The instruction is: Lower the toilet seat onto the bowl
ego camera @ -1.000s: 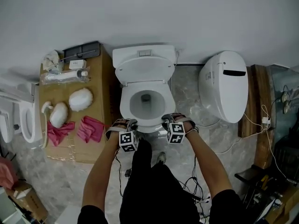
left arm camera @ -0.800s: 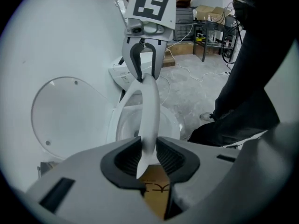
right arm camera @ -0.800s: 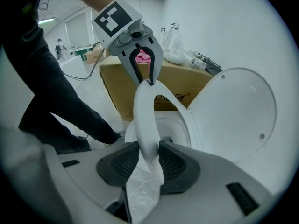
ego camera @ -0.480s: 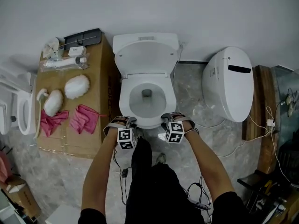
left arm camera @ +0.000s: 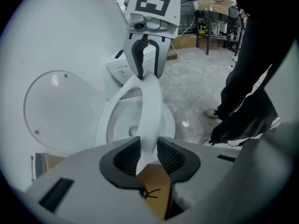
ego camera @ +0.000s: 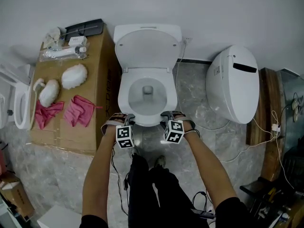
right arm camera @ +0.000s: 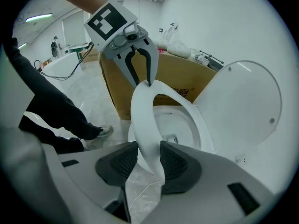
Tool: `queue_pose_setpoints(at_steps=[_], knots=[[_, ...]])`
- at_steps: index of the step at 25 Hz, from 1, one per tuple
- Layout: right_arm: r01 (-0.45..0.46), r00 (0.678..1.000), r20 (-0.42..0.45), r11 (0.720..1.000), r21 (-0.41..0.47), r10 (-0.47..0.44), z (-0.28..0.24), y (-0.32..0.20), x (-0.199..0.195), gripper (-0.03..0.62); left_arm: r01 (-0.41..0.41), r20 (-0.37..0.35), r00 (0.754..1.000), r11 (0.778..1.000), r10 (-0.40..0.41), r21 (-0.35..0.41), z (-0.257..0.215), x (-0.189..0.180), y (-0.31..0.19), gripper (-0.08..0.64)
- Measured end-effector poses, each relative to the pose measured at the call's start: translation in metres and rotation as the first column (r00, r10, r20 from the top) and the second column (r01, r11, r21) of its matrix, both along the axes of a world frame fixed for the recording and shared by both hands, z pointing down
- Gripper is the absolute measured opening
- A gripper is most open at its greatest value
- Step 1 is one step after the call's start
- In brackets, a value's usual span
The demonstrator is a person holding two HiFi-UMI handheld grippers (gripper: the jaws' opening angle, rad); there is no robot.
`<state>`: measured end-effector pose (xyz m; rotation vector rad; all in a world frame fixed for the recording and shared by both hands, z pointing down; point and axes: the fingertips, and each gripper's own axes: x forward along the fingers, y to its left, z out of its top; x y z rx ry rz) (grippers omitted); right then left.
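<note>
Toilet seat (ego camera: 124, 98): white, down over the bowl (ego camera: 147, 92), with the lid (ego camera: 147, 49) raised against the wall behind and a cardboard box (ego camera: 97, 94) just beside on the left. Left gripper (left arm camera: 148, 153): at the seat's front rim, jaws narrowly apart with the rim between the pads, not clamped. Right gripper (right arm camera: 148, 160): at the front rim opposite, jaws opening, rim loose between them.

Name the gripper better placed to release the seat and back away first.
Right, narrowly. Both grippers straddle the front rim of the toilet seat, but the right gripper is opening its jaws, with a gap beside the seat; on the left gripper the pads sit closer to it.
</note>
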<state>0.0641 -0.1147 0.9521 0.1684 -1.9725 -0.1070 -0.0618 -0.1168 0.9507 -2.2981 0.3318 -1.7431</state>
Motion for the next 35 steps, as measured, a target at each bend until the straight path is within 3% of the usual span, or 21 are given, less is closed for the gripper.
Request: queue_pose_setpoints(at_steps=[8,16,23,35], knots=[[0.001,0.999,-0.036,1.000,0.025,0.000,0.038,0.016,-0.001,0.167,-0.015,-0.045,0.999,1.000,0.016,0.023,0.037,-0.001,0.018,0.117],[-0.006,0.998,-0.070,0.999,-0.032,0.004,0.091,0.033,-0.001,0.181,-0.070,-0.070,0.995,0.996,0.066,-0.052,0.089,0.000,0.031,0.132],[-0.041,0.994,-0.104,0.995,-0.096,0.031,0.136,0.039,-0.002,0.187,-0.021,-0.084,0.996,0.981,0.005,-0.191,0.134,-0.001,0.041,0.133],[-0.142,0.988,-0.085,0.980,-0.136,0.131,0.174,0.036,-0.007,0.170,0.047,-0.097,0.993,0.970,-0.072,-0.237,0.180,0.000,0.043,0.133]])
